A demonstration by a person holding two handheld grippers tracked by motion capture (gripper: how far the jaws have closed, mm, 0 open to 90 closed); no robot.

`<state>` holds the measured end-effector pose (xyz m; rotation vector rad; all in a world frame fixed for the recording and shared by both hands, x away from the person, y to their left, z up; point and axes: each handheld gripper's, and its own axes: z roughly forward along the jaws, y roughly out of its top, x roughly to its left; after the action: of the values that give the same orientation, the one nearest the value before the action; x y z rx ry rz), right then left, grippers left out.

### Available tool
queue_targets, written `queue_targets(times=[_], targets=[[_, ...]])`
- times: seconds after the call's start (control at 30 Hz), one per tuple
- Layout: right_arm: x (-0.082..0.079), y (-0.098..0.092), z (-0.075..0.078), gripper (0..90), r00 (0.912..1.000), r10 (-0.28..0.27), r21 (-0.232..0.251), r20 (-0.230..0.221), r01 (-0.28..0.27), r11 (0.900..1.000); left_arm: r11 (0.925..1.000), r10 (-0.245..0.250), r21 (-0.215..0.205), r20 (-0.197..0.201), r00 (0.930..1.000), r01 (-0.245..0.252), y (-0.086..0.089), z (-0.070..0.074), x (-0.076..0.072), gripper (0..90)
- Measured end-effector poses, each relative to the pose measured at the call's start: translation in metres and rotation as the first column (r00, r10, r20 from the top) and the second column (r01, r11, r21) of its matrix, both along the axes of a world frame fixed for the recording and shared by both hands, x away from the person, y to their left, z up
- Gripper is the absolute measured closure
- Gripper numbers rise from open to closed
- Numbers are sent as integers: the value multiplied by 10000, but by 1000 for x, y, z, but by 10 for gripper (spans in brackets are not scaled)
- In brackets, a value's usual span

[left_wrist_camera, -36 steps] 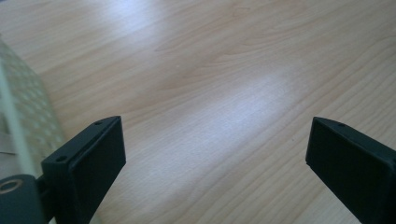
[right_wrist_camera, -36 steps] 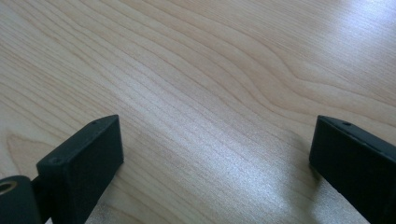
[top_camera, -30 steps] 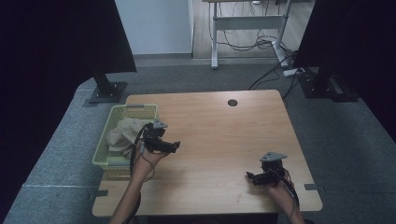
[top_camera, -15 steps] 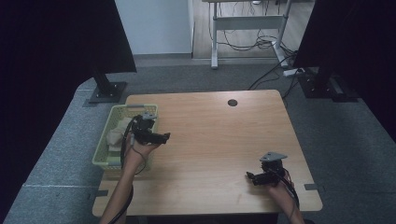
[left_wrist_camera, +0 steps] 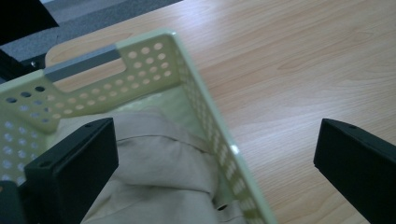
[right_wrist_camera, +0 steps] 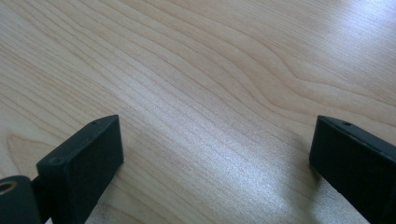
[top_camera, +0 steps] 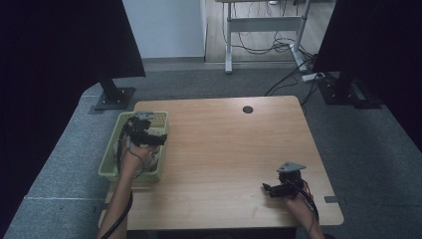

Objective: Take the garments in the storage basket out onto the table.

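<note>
In the high view, the left gripper [top_camera: 158, 139] is in the left middle of the frame, above a pale green basket [top_camera: 113, 160] that stands at the left edge of the table [top_camera: 234, 149]. The long axis of the basket runs from the lower left of the frame toward the upper part, almost parallel to the left edge of the table. Inside the basket lies a beige cloth [left_wrist_camera: 159, 177], crumpled, so I cannot tell which way it points.

In the left gripper view, the jaws of this gripper are spread wide and hold nothing. One jaw stands over the cloth at the lower left of the frame and the other over the bare wood at the lower right, so the perforated side wall of the basket passes between them. A grey handle bar [left_wrist_camera: 81, 63] sits in the end wall of the basket at the upper left.

The right gripper [top_camera: 268, 189] is in the lower right of the high view, low on the table and well apart from the basket. In the right gripper view its jaws are also spread wide, with only wood grain between them.

The table is of light wood, with a round dark hole [top_camera: 248, 109] near its far edge. It stands on grey carpet [top_camera: 358, 144]. Dark panels [top_camera: 59, 45] stand at the upper left and upper right, and cables [top_camera: 278, 47] lie on the floor at the top.
</note>
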<state>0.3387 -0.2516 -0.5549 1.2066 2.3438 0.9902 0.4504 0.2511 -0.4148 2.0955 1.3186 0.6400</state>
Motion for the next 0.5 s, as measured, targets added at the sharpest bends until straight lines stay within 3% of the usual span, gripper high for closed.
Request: queue_targets(times=[0.5], targets=[[0, 0, 0, 27, 10000, -13, -10, 1, 13, 10000, 9981, 609, -57, -545, 9967, -613, 40, -17, 15, 0]])
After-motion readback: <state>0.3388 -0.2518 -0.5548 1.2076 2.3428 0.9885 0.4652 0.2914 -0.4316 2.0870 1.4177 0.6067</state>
